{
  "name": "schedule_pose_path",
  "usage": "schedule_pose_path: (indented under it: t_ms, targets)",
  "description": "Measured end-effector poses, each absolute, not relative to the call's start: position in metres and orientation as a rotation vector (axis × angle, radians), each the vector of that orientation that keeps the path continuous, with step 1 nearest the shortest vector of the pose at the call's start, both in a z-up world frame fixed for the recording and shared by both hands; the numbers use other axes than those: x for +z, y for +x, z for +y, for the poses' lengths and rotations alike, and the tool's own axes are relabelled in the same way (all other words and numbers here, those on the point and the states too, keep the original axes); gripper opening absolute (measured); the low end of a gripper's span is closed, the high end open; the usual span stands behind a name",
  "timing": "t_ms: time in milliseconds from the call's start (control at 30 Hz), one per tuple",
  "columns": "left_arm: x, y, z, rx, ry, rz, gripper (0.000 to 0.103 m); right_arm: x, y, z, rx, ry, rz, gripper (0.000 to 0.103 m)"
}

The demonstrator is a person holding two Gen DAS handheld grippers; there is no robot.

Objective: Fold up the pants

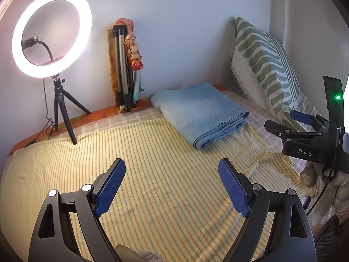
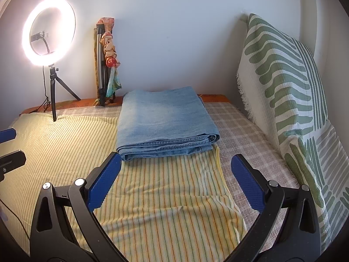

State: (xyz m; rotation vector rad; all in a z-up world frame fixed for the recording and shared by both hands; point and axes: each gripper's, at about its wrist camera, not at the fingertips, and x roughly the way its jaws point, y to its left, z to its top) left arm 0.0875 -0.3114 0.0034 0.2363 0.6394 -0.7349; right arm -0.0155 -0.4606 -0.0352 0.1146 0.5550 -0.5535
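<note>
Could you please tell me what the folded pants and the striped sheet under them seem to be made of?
Pants: faded blue denim, matte, judging by the stitched hems and woven grain. Sheet: thin, soft woven cloth, probably cotton, matte; it wrinkles easily.

Cloth on the bed, plastic and metal on the tools

The folded pants (image 2: 165,122) are faded blue denim with stitched hems, lying on a thin striped yellow woven sheet (image 2: 165,198). The cushion (image 2: 283,83) is coarse weave with a frayed fringe. Both the left gripper (image 1: 172,187) and right gripper (image 2: 176,181) are matt black plastic with textured blue pads (image 2: 104,181) and shiny metal rivets.
</note>
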Motion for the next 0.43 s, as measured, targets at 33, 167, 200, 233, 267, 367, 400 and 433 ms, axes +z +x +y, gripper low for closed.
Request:
schedule_pose_path:
  t_ms: [33,167,200,233,267,367,400,433]
  targets:
    - [0.0033,0.0882,-0.3111,-0.735,0.237,0.639,0.087,-0.0351,-0.0163,-0.46,-0.554,0.116,0.555,0.102]
    - [0.003,0.0904,-0.3091,-0.729,0.227,0.646,0.087,-0.0355,-0.0162,-0.459,-0.551,0.115,0.561,0.102]
    - [0.003,0.0905,-0.3085,-0.732,0.223,0.649,0.087,-0.0357,-0.0162,-0.4592,-0.55,0.115,0.562,0.102]
    - [0.0032,0.0904,-0.3075,-0.735,0.22,0.645,0.087,-0.0361,-0.0161,-0.4597,-0.546,0.115,0.563,0.102]
    - [0.0039,0.0892,-0.306,-0.738,0.213,0.631,0.087,-0.0365,-0.0161,-0.4603,-0.544,0.117,0.564,0.102]
    - [0.0056,0.0865,-0.304,-0.756,0.209,0.609,0.087,-0.0375,-0.0149,-0.463,-0.539,0.118,0.567,0.102]
    - [0.0058,0.0862,-0.3043,-0.755,0.212,0.609,0.087,-0.0374,-0.015,-0.4631,-0.539,0.118,0.567,0.102]
    - [0.0059,0.0872,-0.3042,-0.756,0.213,0.61,0.087,-0.0376,-0.0149,-0.4626,-0.539,0.117,0.568,0.102]
